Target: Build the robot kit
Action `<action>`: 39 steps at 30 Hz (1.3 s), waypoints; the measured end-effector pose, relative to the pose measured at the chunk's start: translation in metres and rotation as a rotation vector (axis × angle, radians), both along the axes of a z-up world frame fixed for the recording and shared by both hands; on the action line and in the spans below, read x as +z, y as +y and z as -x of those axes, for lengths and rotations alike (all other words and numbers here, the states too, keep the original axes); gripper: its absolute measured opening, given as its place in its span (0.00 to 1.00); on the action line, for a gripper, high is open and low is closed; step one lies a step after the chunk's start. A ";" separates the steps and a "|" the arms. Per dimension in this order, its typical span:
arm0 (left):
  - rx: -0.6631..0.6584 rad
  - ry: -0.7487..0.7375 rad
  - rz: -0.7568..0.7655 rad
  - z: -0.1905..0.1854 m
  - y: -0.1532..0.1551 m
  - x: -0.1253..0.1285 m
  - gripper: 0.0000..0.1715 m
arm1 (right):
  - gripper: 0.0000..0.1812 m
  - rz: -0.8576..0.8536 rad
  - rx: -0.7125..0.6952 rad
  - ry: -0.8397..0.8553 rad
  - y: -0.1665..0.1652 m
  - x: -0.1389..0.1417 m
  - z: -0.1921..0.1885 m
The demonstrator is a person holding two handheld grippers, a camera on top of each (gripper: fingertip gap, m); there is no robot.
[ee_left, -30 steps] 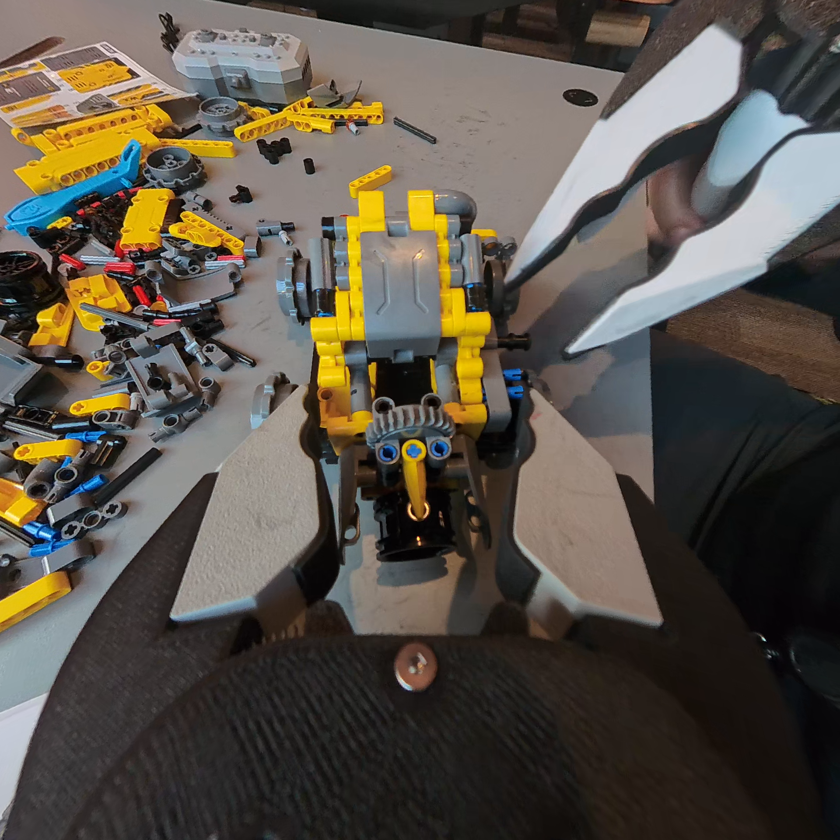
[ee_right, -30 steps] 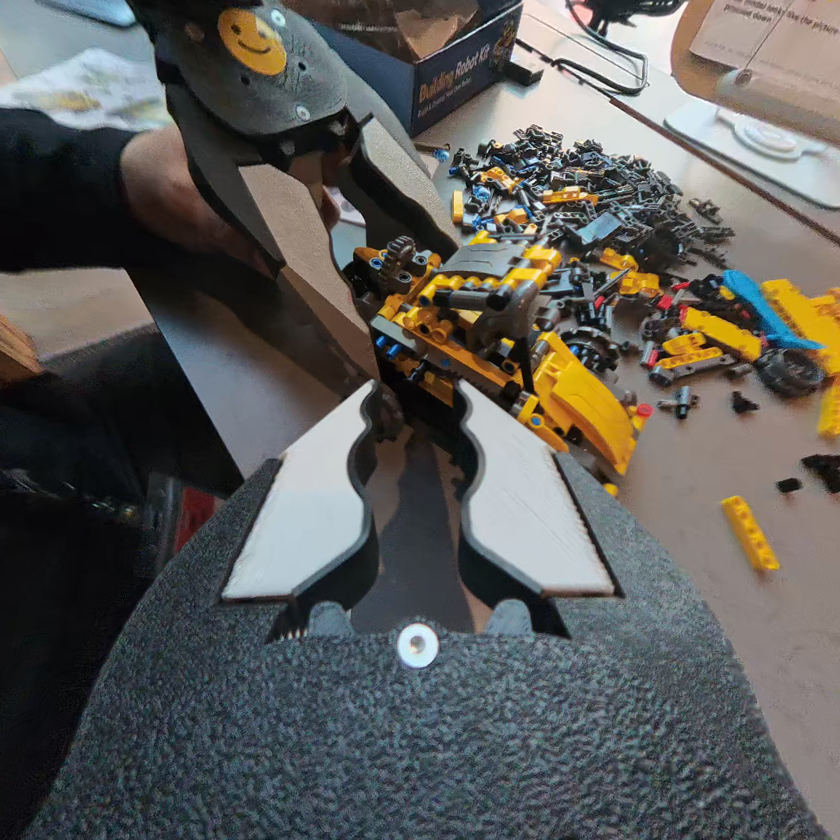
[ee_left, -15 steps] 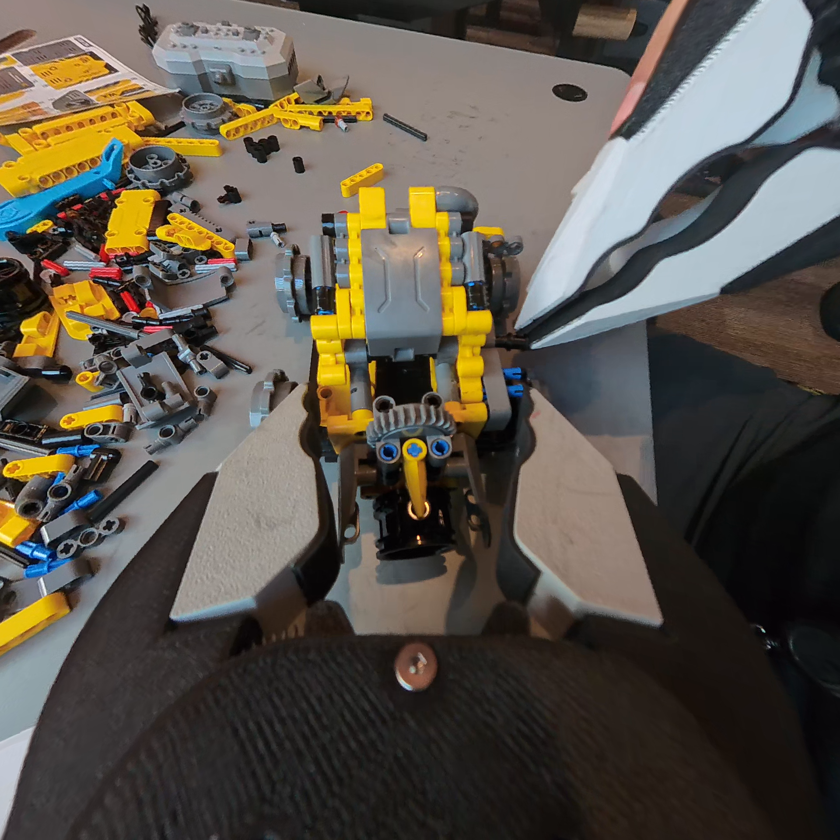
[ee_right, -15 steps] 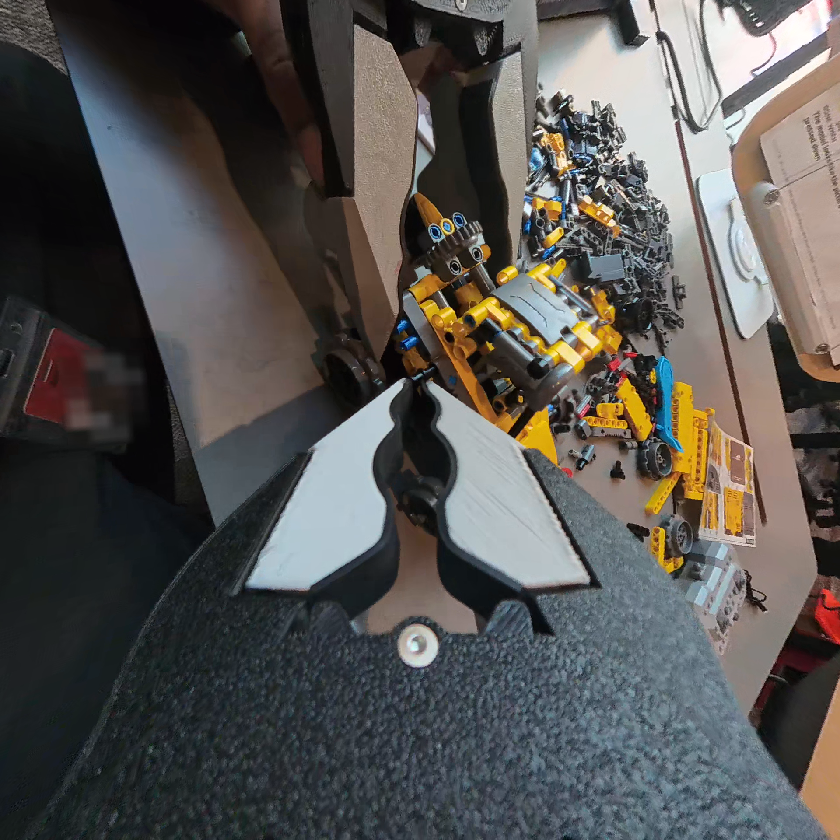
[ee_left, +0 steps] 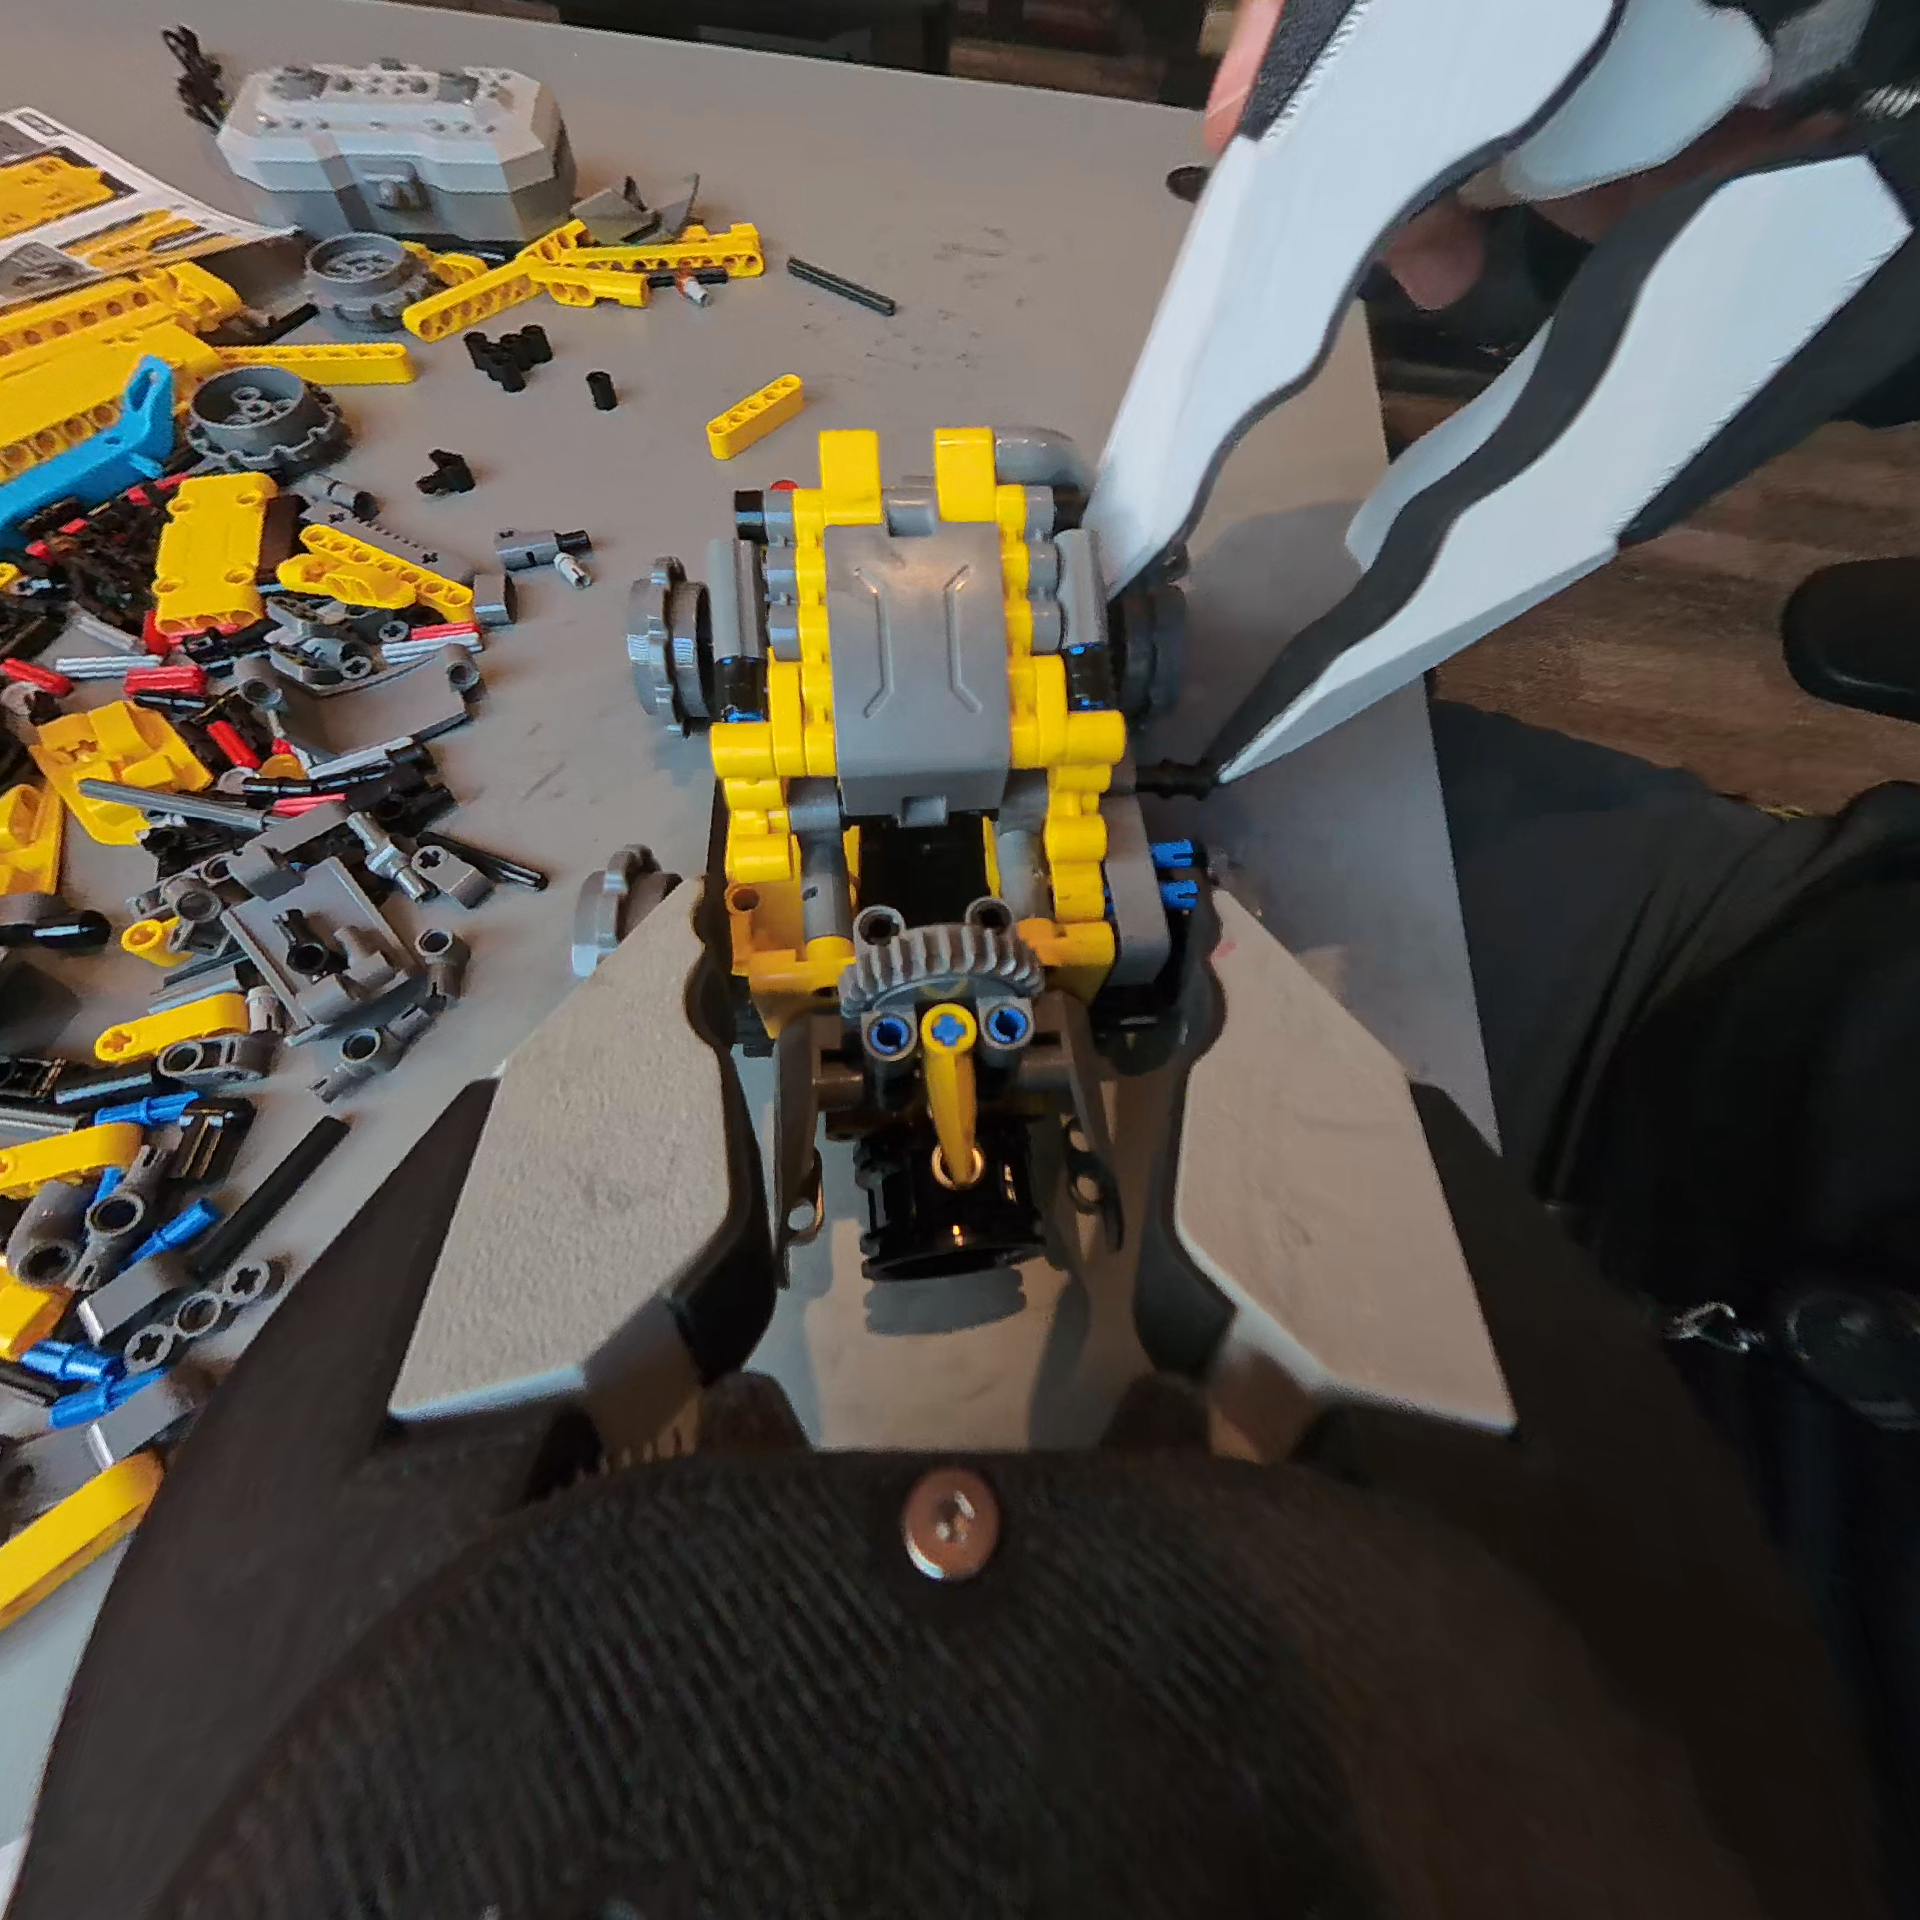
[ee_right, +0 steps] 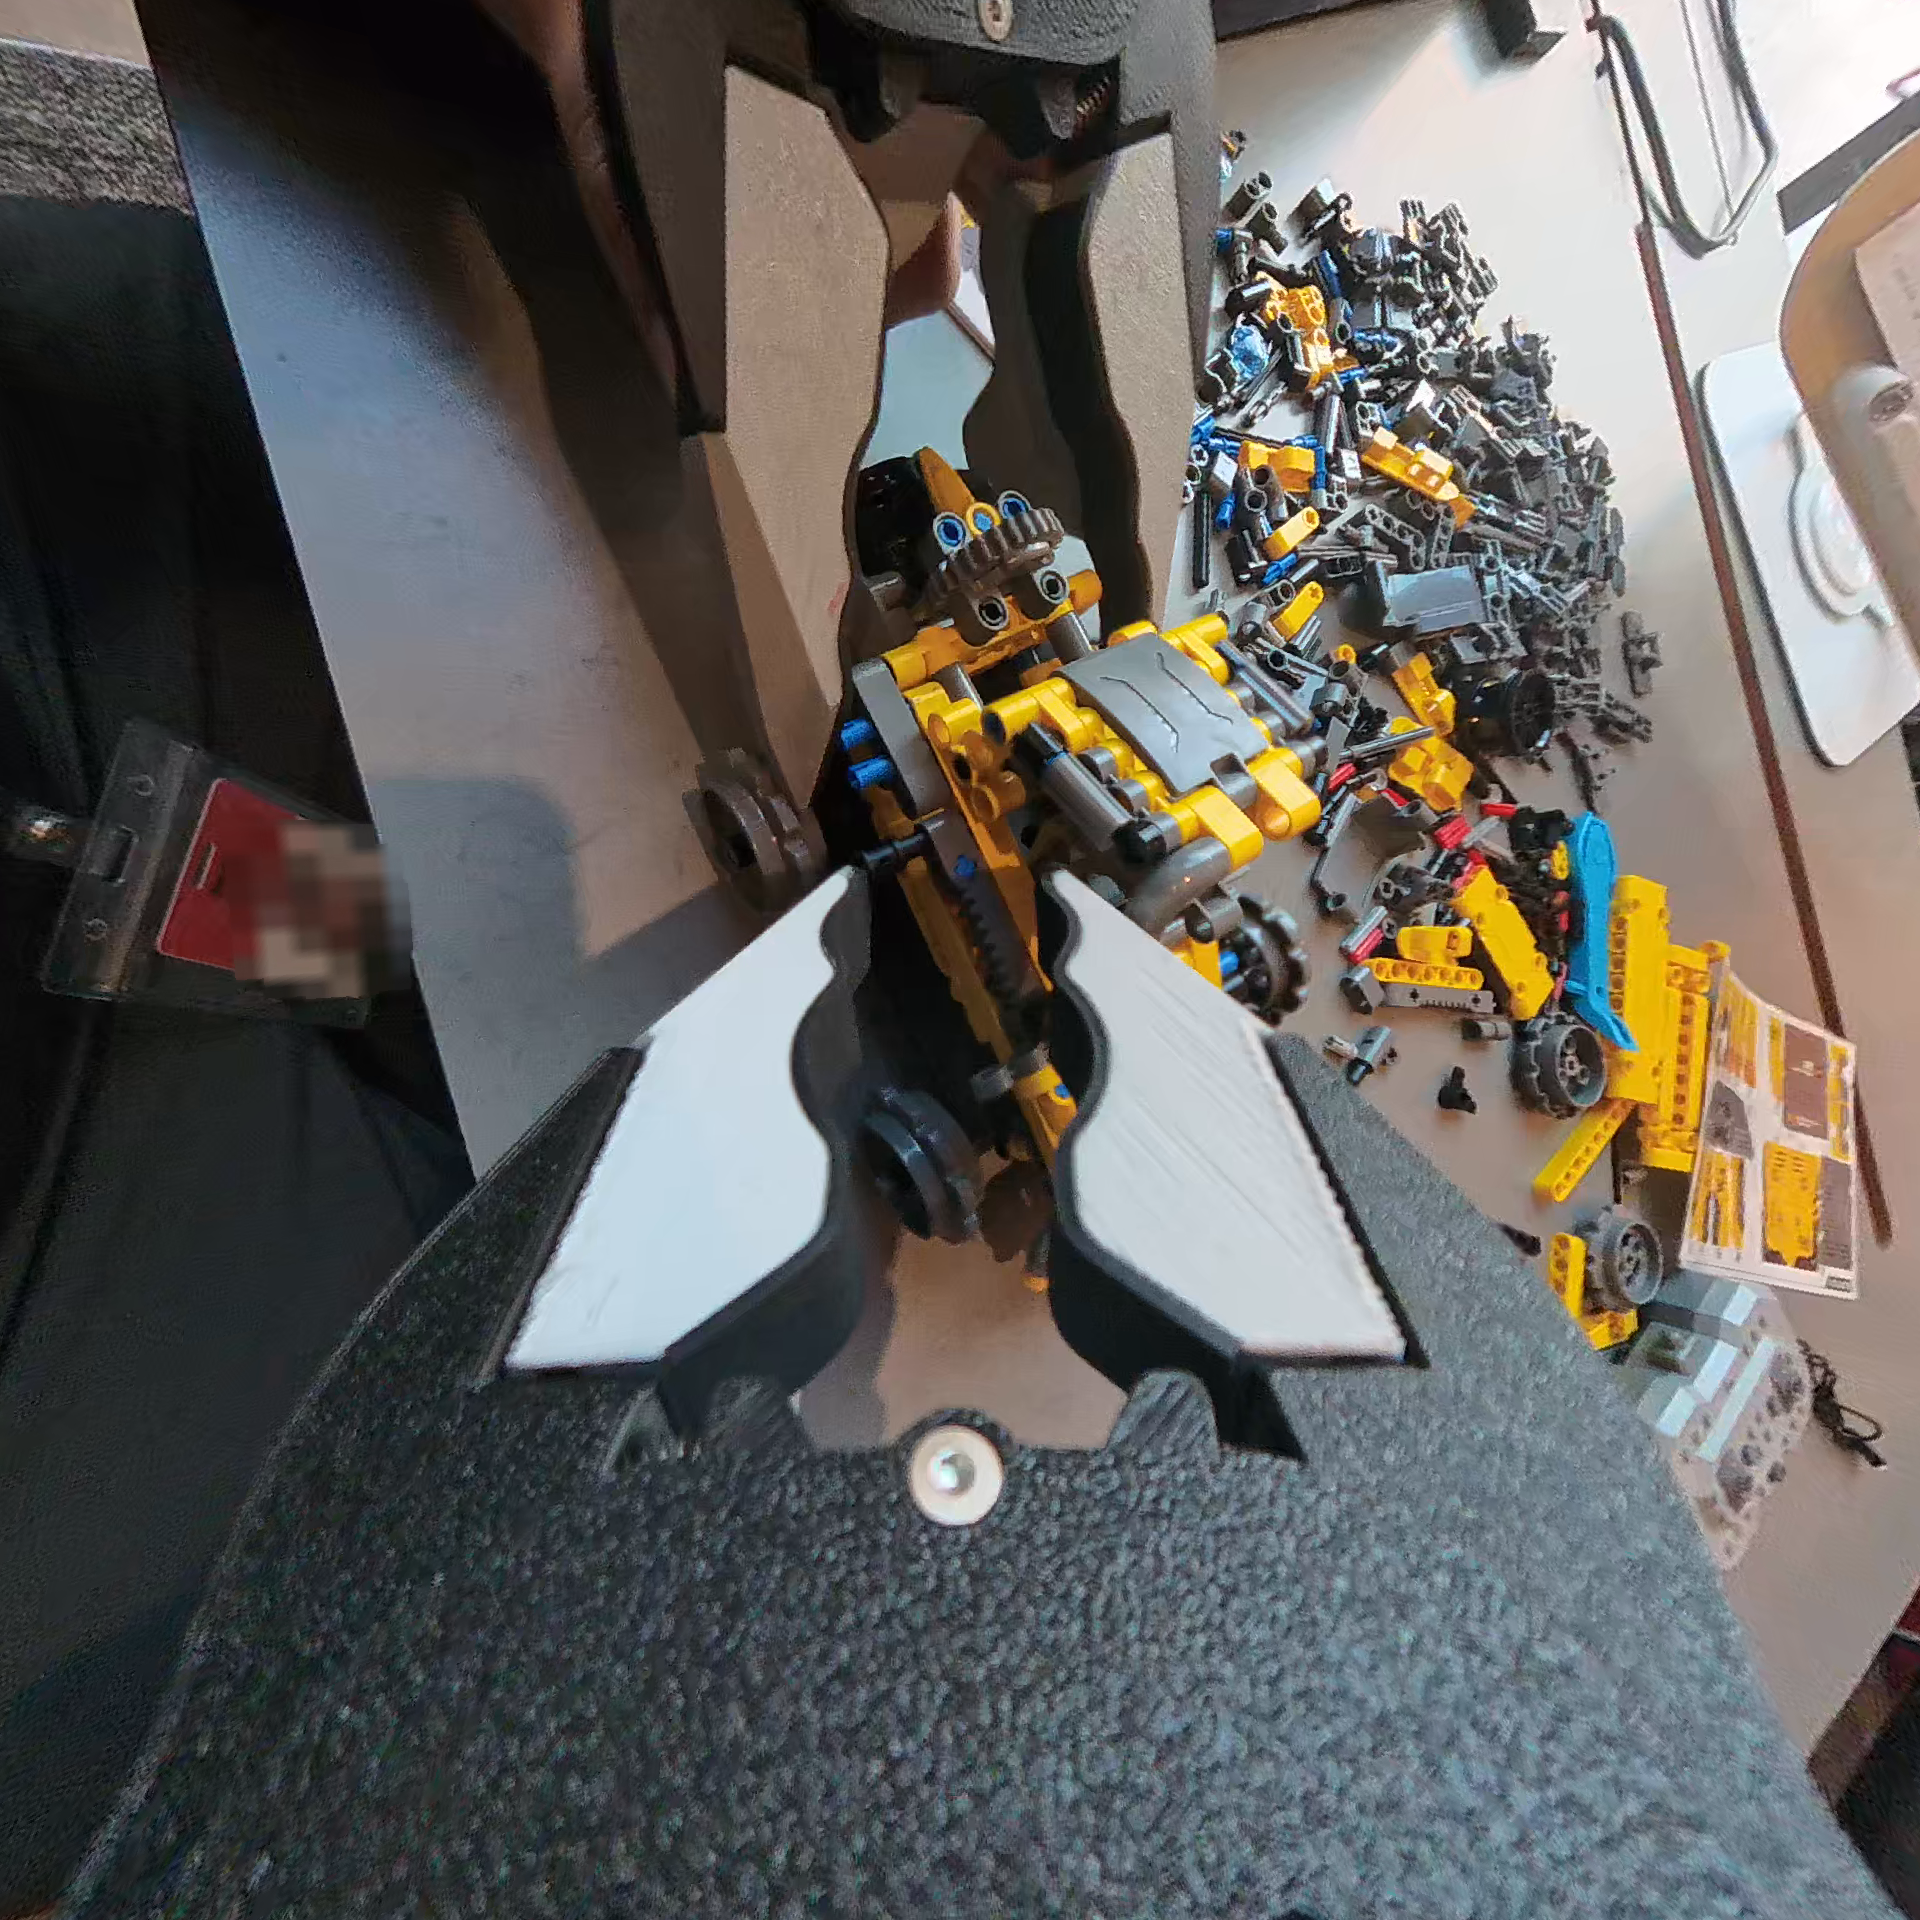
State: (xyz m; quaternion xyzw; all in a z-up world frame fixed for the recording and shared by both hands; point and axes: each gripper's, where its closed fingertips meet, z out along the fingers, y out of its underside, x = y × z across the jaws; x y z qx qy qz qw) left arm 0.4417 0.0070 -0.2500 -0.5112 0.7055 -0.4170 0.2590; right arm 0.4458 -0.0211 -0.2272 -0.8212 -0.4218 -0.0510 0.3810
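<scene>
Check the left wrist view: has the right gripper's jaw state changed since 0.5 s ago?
Yes. The right gripper has opened: its fingers, then nearly together beside the yellow model, now straddle the model's right-side wheel, one tip near a black pin.

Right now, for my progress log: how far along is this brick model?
Built: the yellow model has its body, grey hood and gear. In hand: the left gripper is shut on the model; the right gripper stands open at its side, by a wheel. Left: a pile of loose parts and a grey wheel hub lie on the table.
</scene>
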 end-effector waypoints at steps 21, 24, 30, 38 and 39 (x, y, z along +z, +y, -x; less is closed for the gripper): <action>-0.176 -0.006 -0.004 0.002 0.000 0.000 0.50 | 0.13 -0.006 0.101 0.175 0.000 -0.005 0.014; -0.192 -0.005 0.004 0.002 0.001 0.000 0.50 | 0.13 0.006 0.080 0.213 0.000 -0.004 0.016; -0.196 -0.008 0.003 0.002 0.001 0.001 0.50 | 0.27 -0.032 -0.034 0.406 -0.027 0.022 0.000; -0.233 -0.009 0.003 0.006 -0.001 0.001 0.50 | 0.45 0.026 -0.195 0.659 -0.027 0.006 -0.028; -0.234 -0.009 0.002 0.006 0.000 0.001 0.50 | 0.44 0.023 -0.189 0.645 -0.026 0.004 -0.026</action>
